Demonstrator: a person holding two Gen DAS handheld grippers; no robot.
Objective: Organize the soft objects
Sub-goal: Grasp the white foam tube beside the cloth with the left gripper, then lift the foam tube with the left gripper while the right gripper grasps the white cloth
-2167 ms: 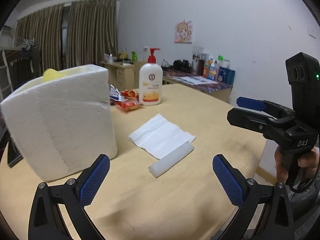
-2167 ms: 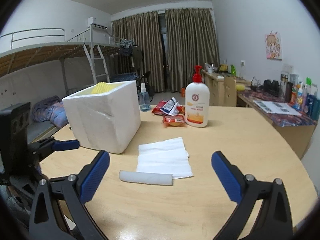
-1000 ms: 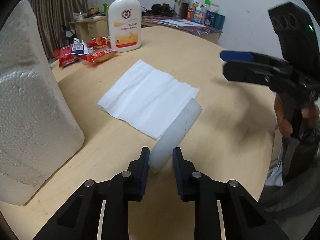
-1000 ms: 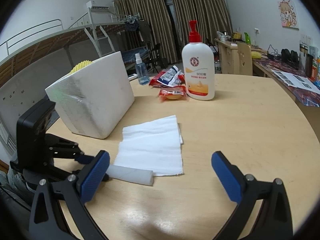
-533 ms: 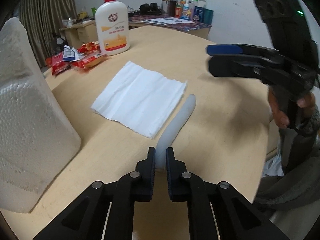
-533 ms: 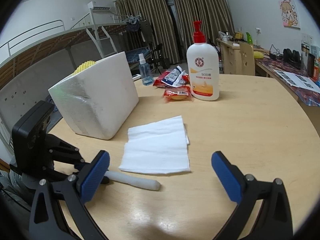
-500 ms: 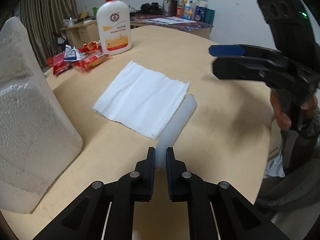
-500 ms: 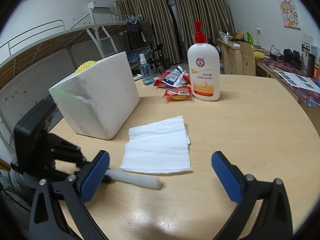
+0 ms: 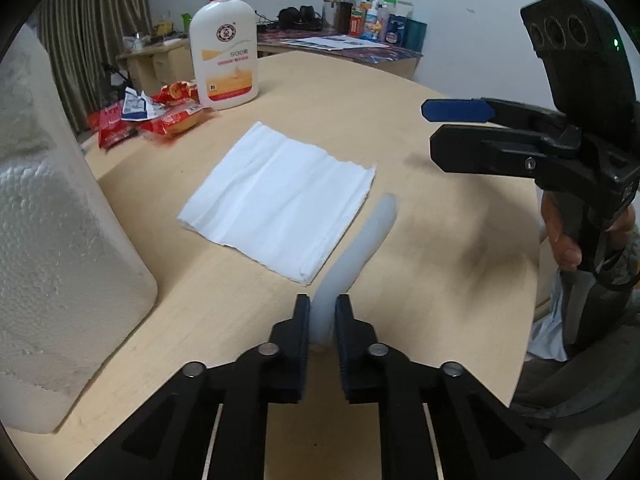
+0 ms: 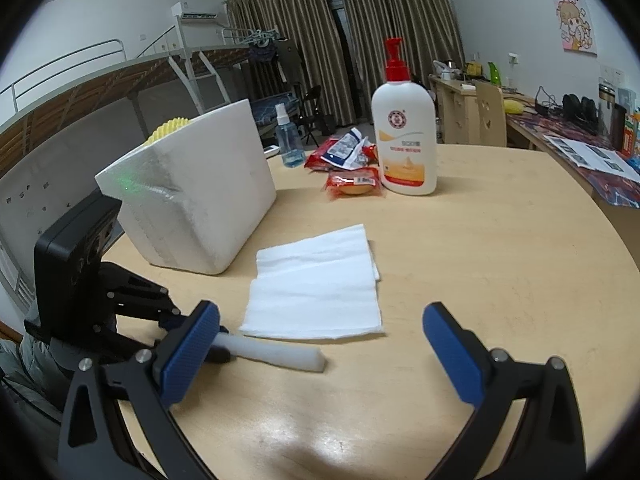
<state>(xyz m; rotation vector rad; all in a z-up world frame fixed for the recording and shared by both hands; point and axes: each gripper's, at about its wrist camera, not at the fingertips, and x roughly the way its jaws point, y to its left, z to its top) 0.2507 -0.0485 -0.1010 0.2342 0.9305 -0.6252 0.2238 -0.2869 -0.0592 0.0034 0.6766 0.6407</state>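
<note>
My left gripper (image 9: 322,312) is shut on the near end of a white foam stick (image 9: 360,240), which stretches away from it just over the wooden table (image 9: 420,152). The stick (image 10: 276,354) also shows in the right wrist view, sticking out from the left gripper (image 10: 200,340). A folded white paper towel (image 9: 276,200) lies flat beside the stick. A white styrofoam box (image 10: 192,200) with a yellow soft object (image 10: 168,130) in it stands at the left. My right gripper (image 10: 320,344) is open and empty above the table's near side; it shows at the right in the left wrist view (image 9: 456,120).
A white pump bottle (image 10: 404,136) with a red top stands at the back of the table. Red snack packets (image 10: 348,160) lie next to it, and a small blue spray bottle (image 10: 290,140) stands behind the box. A desk with clutter is far right.
My left gripper closed on the end of the foam stick and has drawn it a little off the paper towel's edge. The right gripper stayed open, shifting slightly.
</note>
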